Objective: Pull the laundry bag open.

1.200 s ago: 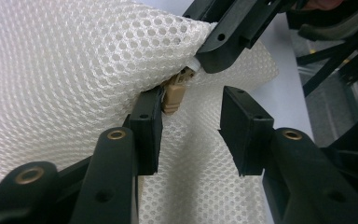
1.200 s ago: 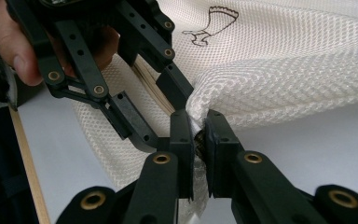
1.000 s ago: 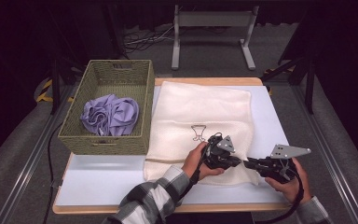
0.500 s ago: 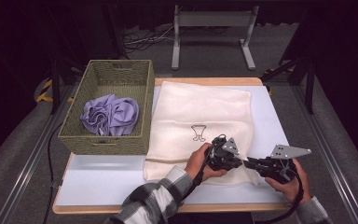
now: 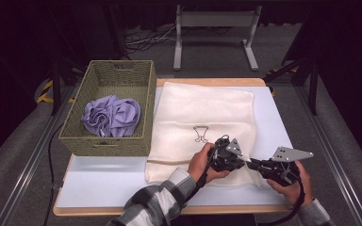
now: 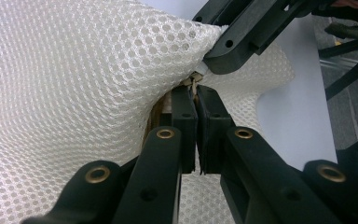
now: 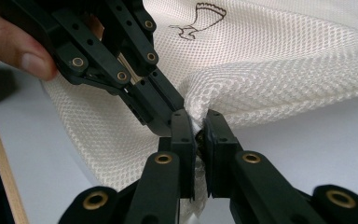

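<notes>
White honeycomb mesh bag [image 5: 202, 127] lies flat on the desk [image 5: 103, 183], its 5 o'clock corner pinched by both my left gripper [image 6: 196, 100] and right gripper [image 7: 196, 128], fingers closed on it. Gripper views show weave; high view shows woven basket [image 5: 75, 141] at 9 o'clock holding crumpled lilac cloth [image 5: 111, 115].

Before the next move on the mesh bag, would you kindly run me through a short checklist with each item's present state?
1. Left gripper shut on the mesh bag: ok, pads pinch its edge.
2. Right gripper shut on the bag: ok, mesh bunched between the pads.
3. Both grips close together at the bag's near edge: ok.
4. Zipper pull held: cannot tell, hidden between the jaws.
5. Basket beside the bag: ok, with purple cloth inside.
6. Bag lies on the table: ok.
</notes>
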A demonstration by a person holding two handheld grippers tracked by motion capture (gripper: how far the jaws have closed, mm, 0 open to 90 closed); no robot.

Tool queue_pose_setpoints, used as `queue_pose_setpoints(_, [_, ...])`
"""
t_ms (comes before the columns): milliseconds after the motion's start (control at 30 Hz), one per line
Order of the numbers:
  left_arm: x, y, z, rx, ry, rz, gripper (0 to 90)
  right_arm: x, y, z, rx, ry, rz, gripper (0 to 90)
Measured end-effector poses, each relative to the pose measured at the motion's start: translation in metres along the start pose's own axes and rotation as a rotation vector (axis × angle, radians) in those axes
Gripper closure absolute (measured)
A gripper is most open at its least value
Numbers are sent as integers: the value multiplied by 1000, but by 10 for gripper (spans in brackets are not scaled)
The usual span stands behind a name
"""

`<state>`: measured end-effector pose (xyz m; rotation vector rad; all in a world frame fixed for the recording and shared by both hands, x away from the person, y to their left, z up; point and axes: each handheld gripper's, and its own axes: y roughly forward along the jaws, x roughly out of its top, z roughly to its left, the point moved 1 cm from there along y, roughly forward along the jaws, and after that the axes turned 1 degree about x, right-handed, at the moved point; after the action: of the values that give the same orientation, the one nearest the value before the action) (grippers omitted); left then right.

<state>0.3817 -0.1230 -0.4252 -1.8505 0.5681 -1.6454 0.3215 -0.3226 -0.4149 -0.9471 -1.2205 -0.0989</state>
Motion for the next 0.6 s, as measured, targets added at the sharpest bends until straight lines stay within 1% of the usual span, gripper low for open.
queue_pose_setpoints(67, [0,1,1,12,1,16,873,0,0,0,-7,-3,1,843])
queue_pose_setpoints(100, [0,1,1,10,-9,15,874,0,-1,0,-16,-3,3,844])
queue_pose_setpoints(167, [-1,1,2,15,-12,20,874,0,-3,-1,-18,2,-1,844])
queue_pose_setpoints(200, [-2,0,4,14,-23,22,873,-1,-4,-2,-27,9,-4,844])
queue_pose_setpoints(267, [-3,-2,4,12,-20,22,873,-1,-4,-3,-22,17,-8,844])
queue_pose_setpoints(300, [-3,-2,4,15,-16,25,874,-1,-4,-3,-22,17,-8,843])
queue_pose_setpoints(367, [-4,-3,3,14,-22,23,874,-1,-3,-2,-26,10,-6,843])
queue_pose_setpoints(433, [-4,-3,4,22,-15,28,874,-1,-3,-2,-28,9,-7,844])
queue_pose_setpoints(467, [-5,-4,5,16,-20,28,874,-1,-4,-2,-42,4,-1,844])
queue_pose_setpoints(500, [-6,-4,5,16,-30,27,874,-1,-4,-4,-43,10,0,844])
queue_pose_setpoints(533, [-6,-4,5,19,-27,30,874,-2,-4,-4,-41,18,-2,844])
queue_pose_setpoints(600, [-6,-4,5,19,-24,32,874,-2,-4,-4,-47,15,0,844])
